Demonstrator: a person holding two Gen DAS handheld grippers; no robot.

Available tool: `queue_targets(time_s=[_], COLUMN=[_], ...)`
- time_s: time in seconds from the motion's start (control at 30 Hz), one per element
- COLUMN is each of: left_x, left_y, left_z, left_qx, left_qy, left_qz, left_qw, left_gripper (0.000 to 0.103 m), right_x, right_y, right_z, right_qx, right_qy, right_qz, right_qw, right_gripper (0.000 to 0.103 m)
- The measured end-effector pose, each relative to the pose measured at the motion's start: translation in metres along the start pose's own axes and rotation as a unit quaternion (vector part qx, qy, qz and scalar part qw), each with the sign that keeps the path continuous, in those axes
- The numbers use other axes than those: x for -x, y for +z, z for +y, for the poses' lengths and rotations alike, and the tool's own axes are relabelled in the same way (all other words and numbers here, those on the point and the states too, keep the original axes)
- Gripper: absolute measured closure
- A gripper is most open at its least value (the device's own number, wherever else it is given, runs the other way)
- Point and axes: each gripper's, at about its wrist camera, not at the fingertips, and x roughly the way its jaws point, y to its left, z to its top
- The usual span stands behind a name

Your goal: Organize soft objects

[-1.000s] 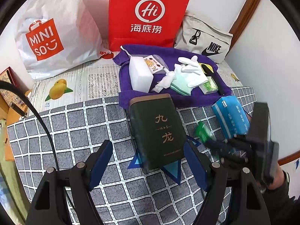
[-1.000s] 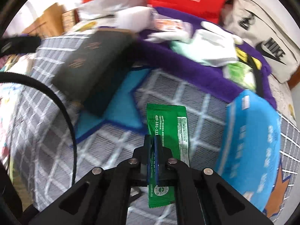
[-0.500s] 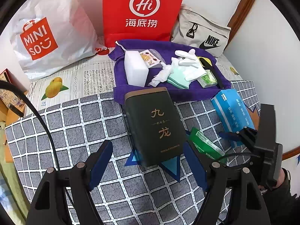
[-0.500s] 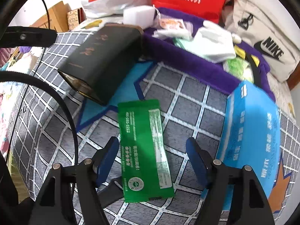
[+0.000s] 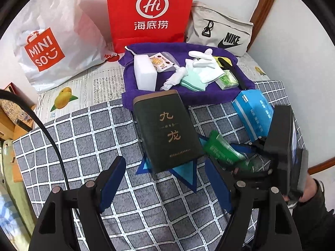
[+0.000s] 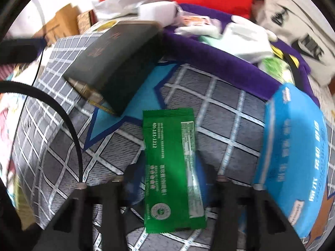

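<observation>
A green wet-wipe packet (image 6: 171, 167) lies flat on the checked bedspread (image 6: 219, 121); it also shows in the left wrist view (image 5: 222, 148). My right gripper (image 6: 169, 179) is open, its fingers either side of the packet's near half, blurred. My left gripper (image 5: 165, 182) is open and empty, hovering before a dark green box (image 5: 167, 129). A blue tissue pack (image 6: 297, 150) lies right of the packet. A purple towel tray (image 5: 134, 100) beyond holds a white sponge (image 5: 145, 74), white gloves (image 5: 206, 67), a mint cloth and small packets.
A red Hi bag (image 5: 150, 12), a white Miniso bag (image 5: 52, 48) and a grey Nike bag (image 5: 222, 33) stand along the back wall. A wall and wooden trim (image 5: 261, 4) close the right side. The bed's left edge drops beside wooden furniture (image 5: 8, 113).
My right gripper opened and let the green packet drop flat on the bedspread, then moved back down over it with its fingers either side. My left gripper stayed open, pulling back slightly.
</observation>
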Motion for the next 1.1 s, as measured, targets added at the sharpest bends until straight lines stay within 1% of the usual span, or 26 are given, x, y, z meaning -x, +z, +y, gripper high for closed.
queue_targets(time_s=[0.07,0.1,0.3,0.4,0.47,0.53,0.63,0.7,0.8,0.9,1.0,1.1], left_x=[0.002,0.003,0.005,0.004,0.002,0.001,-0.001,-0.004,-0.007,-0.015,-0.030,-0.047], left_y=[-0.003,-0.003,-0.012,-0.017,-0.023,-0.029,-0.037,-0.044,-0.053,-0.059,-0.062,-0.068], left_z=[-0.002,-0.002,-0.011,-0.011,-0.012,-0.014,-0.023,-0.034,-0.056,-0.079,-0.098,-0.116], left_qx=[0.000,-0.001,-0.010,-0.006,-0.003,-0.003,-0.003,-0.015,-0.041,-0.067,-0.079,-0.089], left_qy=[0.003,0.003,0.006,0.007,0.008,0.008,-0.004,-0.008,-0.003,0.000,-0.004,-0.011], left_qz=[0.000,0.000,0.003,0.004,0.007,0.006,0.004,0.004,-0.001,-0.002,0.015,0.036], left_qw=[1.0000,1.0000,0.9999,1.0000,0.9999,0.9999,1.0000,0.9998,0.9991,0.9978,0.9968,0.9953], left_gripper=[0.026,0.026,0.026,0.026,0.026,0.026,0.026,0.026,0.026,0.027,0.027,0.027], right_x=[0.004,0.006,0.042,0.066,0.083,0.098,0.120,0.131,0.141,0.141,0.141,0.142], right_y=[0.000,-0.001,-0.008,-0.012,-0.016,-0.023,-0.032,-0.041,-0.052,-0.055,-0.057,-0.061], right_z=[-0.006,-0.007,0.002,0.008,0.005,-0.003,-0.020,-0.036,-0.066,-0.086,-0.102,-0.111], right_qx=[-0.017,-0.018,-0.022,-0.017,-0.018,-0.026,-0.037,-0.051,-0.082,-0.104,-0.116,-0.126], right_qy=[0.023,0.028,0.040,0.032,0.026,0.019,-0.012,-0.025,-0.048,-0.061,-0.065,-0.060], right_qz=[0.000,-0.001,-0.045,-0.070,-0.086,-0.099,-0.119,-0.128,-0.133,-0.134,-0.140,-0.142], right_qw=[1.000,0.999,0.998,0.997,0.996,0.995,0.992,0.990,0.987,0.984,0.981,0.980], right_gripper=[0.069,0.070,0.070,0.070,0.070,0.070,0.070,0.070,0.070,0.070,0.070,0.070])
